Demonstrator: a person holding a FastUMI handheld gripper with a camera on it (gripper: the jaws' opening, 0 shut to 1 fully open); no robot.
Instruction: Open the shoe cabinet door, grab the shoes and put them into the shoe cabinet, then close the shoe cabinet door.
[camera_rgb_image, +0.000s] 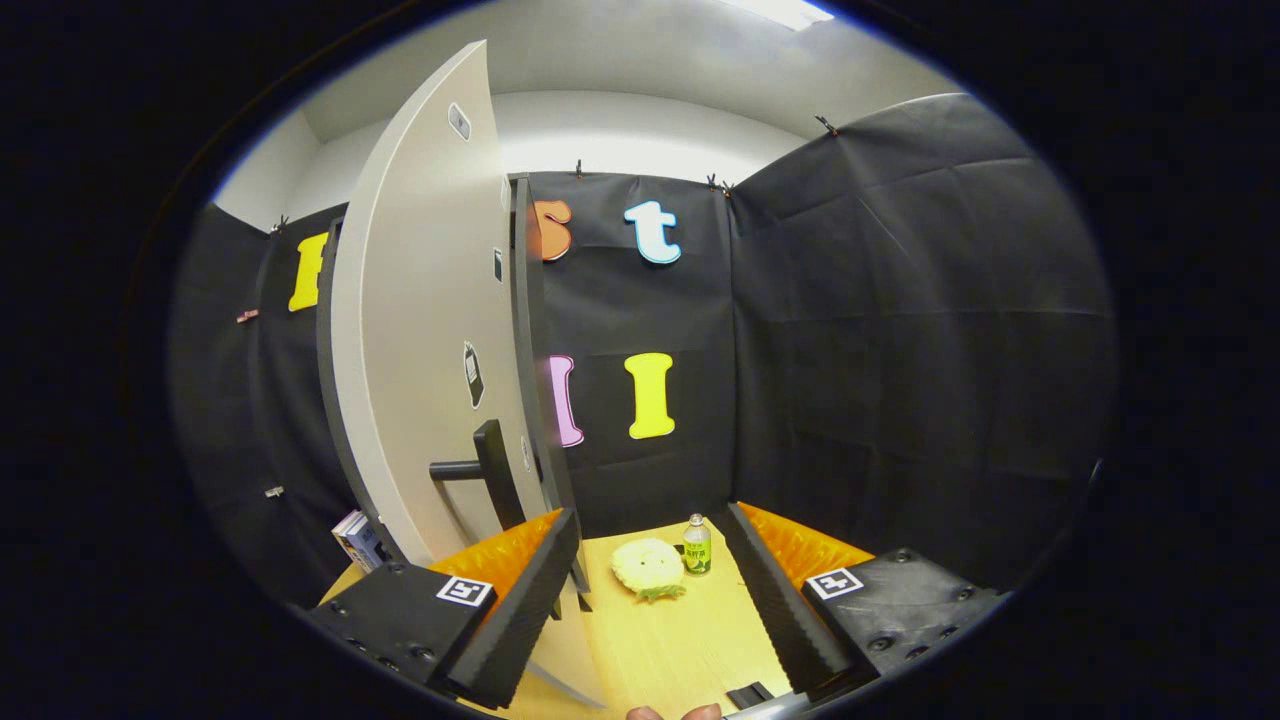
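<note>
A tall pale cabinet door (420, 330) with dark edges stands just ahead of my left finger (515, 610). Its black bar handle (492, 470) sticks out low on the panel, a little above that fingertip. I cannot tell if the door is ajar. A fluffy yellow shoe (648, 567) lies on the wooden table (680, 650), beyond the fingers and in line with the gap between them. My gripper (652, 520) is open and holds nothing.
A small green bottle (697, 545) stands upright right beside the yellow shoe. A small printed box (358, 540) leans at the foot of the cabinet on the left. Black cloth walls close the booth behind and to the right. A person's fingertips (675, 712) show under the gripper.
</note>
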